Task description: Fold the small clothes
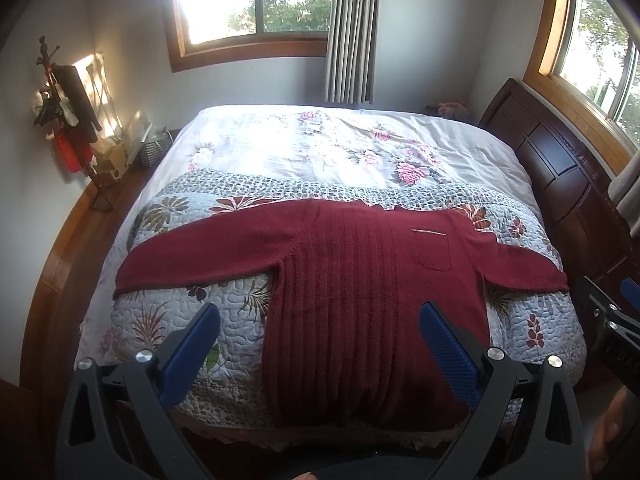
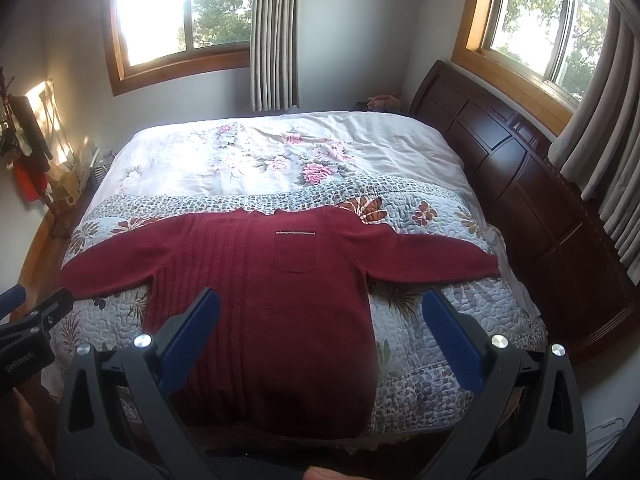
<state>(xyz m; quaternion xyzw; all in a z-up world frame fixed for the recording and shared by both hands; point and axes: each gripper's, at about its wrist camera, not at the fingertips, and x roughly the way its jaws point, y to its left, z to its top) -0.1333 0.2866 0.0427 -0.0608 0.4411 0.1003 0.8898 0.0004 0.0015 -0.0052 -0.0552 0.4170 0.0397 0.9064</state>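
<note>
A dark red knitted sweater lies flat on the bed, front up, both sleeves spread out sideways, chest pocket showing, hem hanging over the near edge. My left gripper hovers open above the sweater's lower left part, nothing between its blue pads. My right gripper hovers open above the lower right part, also holding nothing. In the left wrist view the right gripper shows at the far right edge; in the right wrist view the left gripper shows at the far left edge.
The bed carries a pale blue quilted cover near me and a floral duvet beyond. A dark wooden headboard runs along the right. A coat stand and boxes stand at the left wall. Windows with curtains sit behind.
</note>
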